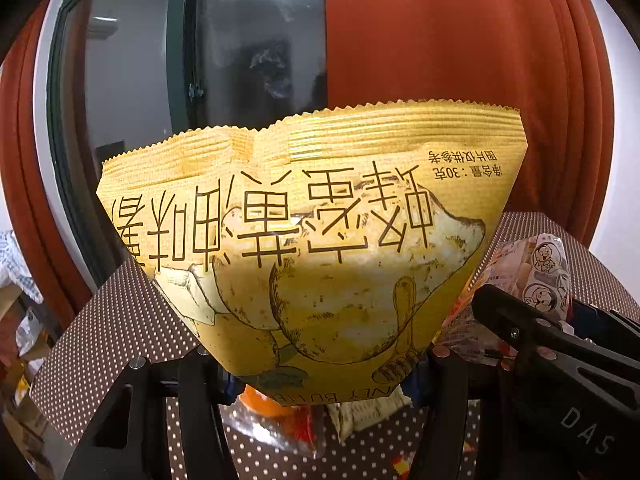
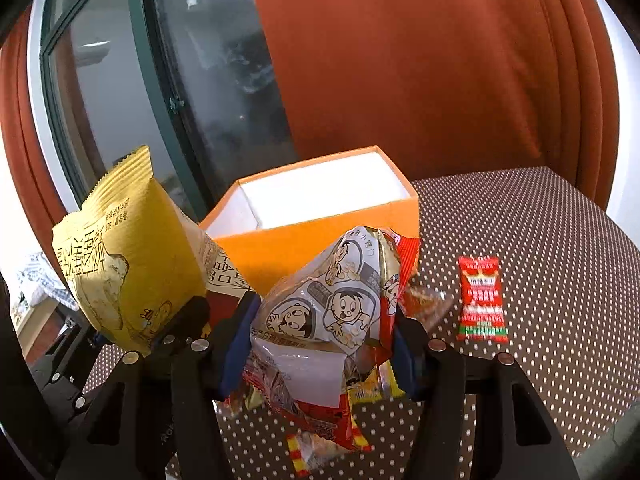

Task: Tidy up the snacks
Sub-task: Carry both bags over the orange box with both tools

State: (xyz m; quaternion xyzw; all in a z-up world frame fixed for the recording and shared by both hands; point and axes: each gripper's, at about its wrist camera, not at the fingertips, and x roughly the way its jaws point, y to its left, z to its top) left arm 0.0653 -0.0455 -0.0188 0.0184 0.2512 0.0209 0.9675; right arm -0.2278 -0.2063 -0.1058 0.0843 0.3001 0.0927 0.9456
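Rust-red curtains (image 2: 420, 60) hang behind a dark window (image 2: 160, 80), and below them spreads a brown tablecloth (image 2: 540, 240) dotted with white; an orange box (image 2: 320, 240) stands open on it, its white inside bare as far as can be seen.

The left gripper (image 1: 324, 376) is clamped on the lower end of a yellow chip bag (image 1: 312, 232), which is held upside down, its crimped seam uppermost and its print inverted; in the right wrist view the same yellow chip bag (image 2: 132, 248) hangs to the left of the box, clear of the cloth. The right gripper (image 2: 324, 356) has its blue-padded fingers (image 2: 236, 344) pressed on either side of a cartoon-printed snack pack (image 2: 332, 304), white and red with round-faced figures; it is held up just in front of the box's near wall, and the left wrist view shows that snack pack (image 1: 540, 276) beside the chip bag's right edge.

Several small wrapped snacks (image 2: 320, 420) lie in a loose heap on the cloth beneath the right gripper; a red candy wrapper (image 2: 482, 300) lies flat by itself to the right, apart from the box.
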